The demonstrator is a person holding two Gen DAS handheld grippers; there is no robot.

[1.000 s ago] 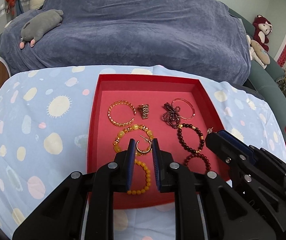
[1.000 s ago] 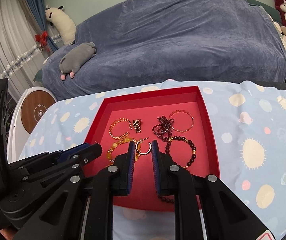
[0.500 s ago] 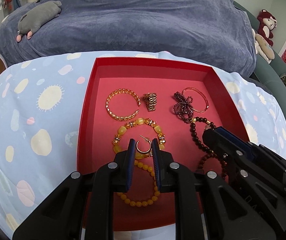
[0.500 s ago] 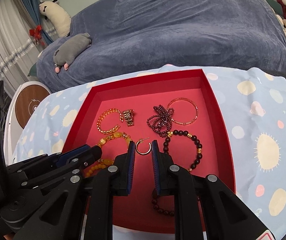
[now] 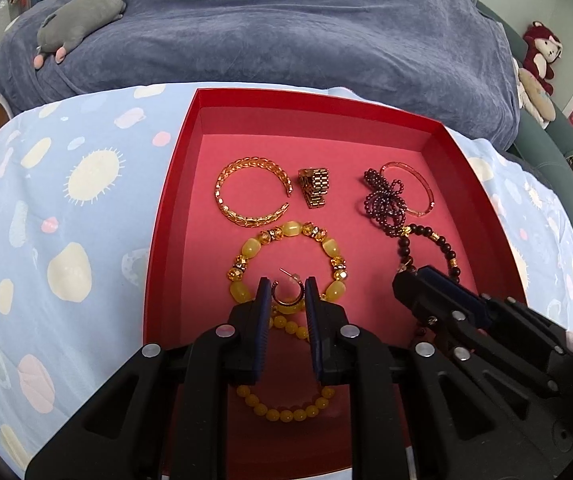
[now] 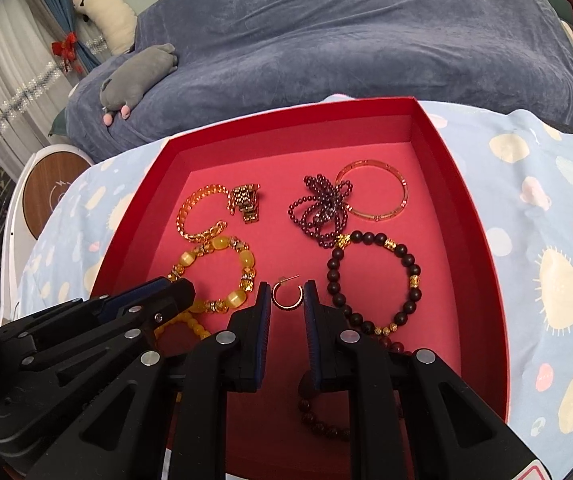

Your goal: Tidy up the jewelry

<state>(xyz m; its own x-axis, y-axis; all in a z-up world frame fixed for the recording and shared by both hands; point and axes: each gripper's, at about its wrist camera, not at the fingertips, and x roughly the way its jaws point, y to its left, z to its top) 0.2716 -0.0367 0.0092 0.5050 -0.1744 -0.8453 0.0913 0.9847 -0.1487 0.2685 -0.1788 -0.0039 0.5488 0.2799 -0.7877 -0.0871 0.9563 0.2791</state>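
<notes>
Earrings: one gold hoop [image 5: 287,295] clamped in left tongs [image 5: 287,300], another hoop [image 6: 286,296] clamped in right tongs [image 6: 285,300]; posts toward 12-1 o'clock, both over red tray [image 6: 462,208].

The tray [image 5: 174,184] lies on the tabletop [image 5: 66,240], with the sofa [image 5: 286,32] behind it. In the tray, the cuff [image 5: 252,196] lies left of the ring [image 5: 314,186]; the bead cluster [image 5: 382,200] and bangle [image 5: 420,184] lie right.

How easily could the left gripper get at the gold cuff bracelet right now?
Probably not yet: the left gripper is shut on a hoop earring. Nothing lies over the gold cuff bracelet, though.
</notes>
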